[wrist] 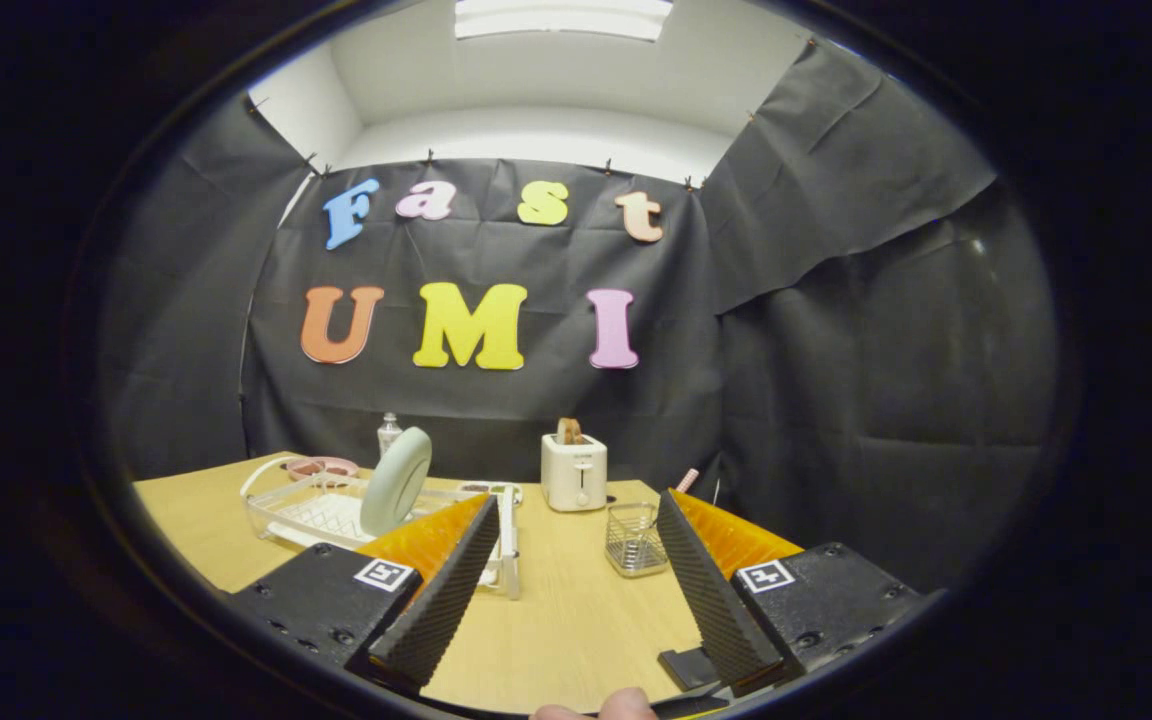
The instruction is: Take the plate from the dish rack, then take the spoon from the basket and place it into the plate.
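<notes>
A gripper (576, 510) hangs over a wooden table (566, 620), its two fingers spread wide apart with nothing between them. Beyond the left finger a pale plate (396, 481) stands upright in a white rack (321, 515). Just beside the right finger's tip sits a small wire basket (635, 540) (the spoon cannot be made out). A toaster (574, 471) stands farther back.
</notes>
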